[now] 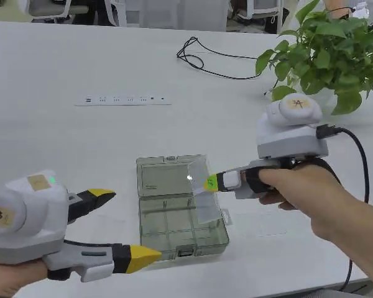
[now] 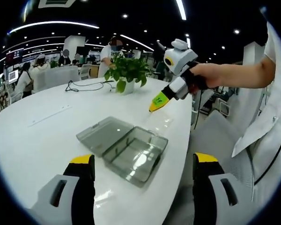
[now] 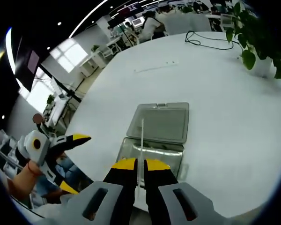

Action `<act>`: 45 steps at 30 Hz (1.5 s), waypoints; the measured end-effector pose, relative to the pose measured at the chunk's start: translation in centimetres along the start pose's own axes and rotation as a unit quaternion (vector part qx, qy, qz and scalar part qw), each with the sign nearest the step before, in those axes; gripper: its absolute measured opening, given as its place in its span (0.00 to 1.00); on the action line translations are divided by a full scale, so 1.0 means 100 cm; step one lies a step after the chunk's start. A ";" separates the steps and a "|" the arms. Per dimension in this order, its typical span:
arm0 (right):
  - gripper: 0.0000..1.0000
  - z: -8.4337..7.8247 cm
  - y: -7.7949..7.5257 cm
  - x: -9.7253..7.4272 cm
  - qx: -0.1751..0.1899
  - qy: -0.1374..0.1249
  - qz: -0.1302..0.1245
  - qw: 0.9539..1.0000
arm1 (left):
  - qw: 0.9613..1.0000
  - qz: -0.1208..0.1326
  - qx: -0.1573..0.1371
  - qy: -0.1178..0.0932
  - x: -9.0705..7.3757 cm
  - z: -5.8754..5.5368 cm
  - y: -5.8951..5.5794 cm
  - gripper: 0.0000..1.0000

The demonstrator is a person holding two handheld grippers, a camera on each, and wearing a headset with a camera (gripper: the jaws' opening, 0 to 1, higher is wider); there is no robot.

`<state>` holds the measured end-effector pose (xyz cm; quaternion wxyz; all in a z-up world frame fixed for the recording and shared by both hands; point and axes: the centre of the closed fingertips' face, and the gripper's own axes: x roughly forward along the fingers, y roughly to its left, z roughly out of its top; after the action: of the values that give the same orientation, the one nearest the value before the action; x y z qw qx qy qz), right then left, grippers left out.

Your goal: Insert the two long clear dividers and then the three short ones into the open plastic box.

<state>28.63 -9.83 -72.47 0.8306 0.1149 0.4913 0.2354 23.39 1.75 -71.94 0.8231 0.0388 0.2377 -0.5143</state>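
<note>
While the left gripper (image 1: 121, 226) hung wide open and empty near the front-left corner of the open plastic box (image 1: 202, 245), the right gripper (image 1: 210, 183) was closed narrowly on a clear divider (image 1: 202, 200), holding it above the right side of the tray. Faint partition lines inside the tray suggested that some dividers were already seated, though their number could not be confirmed. This piece was not yet seated, and others probably remained.
</note>
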 end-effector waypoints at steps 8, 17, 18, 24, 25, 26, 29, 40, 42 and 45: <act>0.07 -0.018 -0.010 0.017 0.044 0.072 -0.034 0.996 | 1.000 -0.009 0.009 0.006 -0.003 -0.008 0.001 0.97; 0.07 -0.026 -0.022 0.028 0.080 0.091 -0.056 0.991 | 1.000 -0.017 0.007 0.002 -0.006 -0.013 0.008 0.97; 0.07 -0.027 -0.024 0.029 0.081 0.092 -0.058 0.991 | 1.000 -0.018 0.007 0.001 -0.006 -0.013 0.008 0.97; 0.07 -0.032 -0.026 0.036 0.081 0.096 -0.069 0.990 | 1.000 -0.024 0.009 -0.003 -0.005 -0.014 0.009 0.97; 0.07 -0.032 -0.027 0.036 0.078 0.096 -0.072 0.990 | 1.000 -0.025 0.008 -0.002 -0.005 -0.014 0.010 0.97; 0.07 -0.033 -0.027 0.037 0.078 0.097 -0.072 0.990 | 1.000 -0.025 0.008 -0.003 -0.005 -0.015 0.010 0.97; 0.06 -0.034 -0.030 0.040 0.079 0.100 -0.076 0.989 | 1.000 -0.027 0.005 -0.006 -0.004 -0.014 0.010 0.97; 0.06 -0.041 -0.034 0.047 0.080 0.104 -0.085 0.988 | 1.000 -0.028 0.001 -0.010 -0.004 -0.015 0.009 0.96; 0.06 -0.042 -0.035 0.048 0.084 0.103 -0.086 0.987 | 1.000 -0.027 0.000 -0.010 -0.004 -0.015 0.010 0.96; 0.06 -0.043 -0.036 0.050 0.089 0.102 -0.085 0.987 | 1.000 -0.027 -0.003 -0.011 -0.005 -0.015 0.010 0.96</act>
<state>27.88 -10.56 -79.93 0.7795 0.1214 0.6006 0.1302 23.58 3.06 -73.23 0.8118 0.0247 0.2309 -0.5357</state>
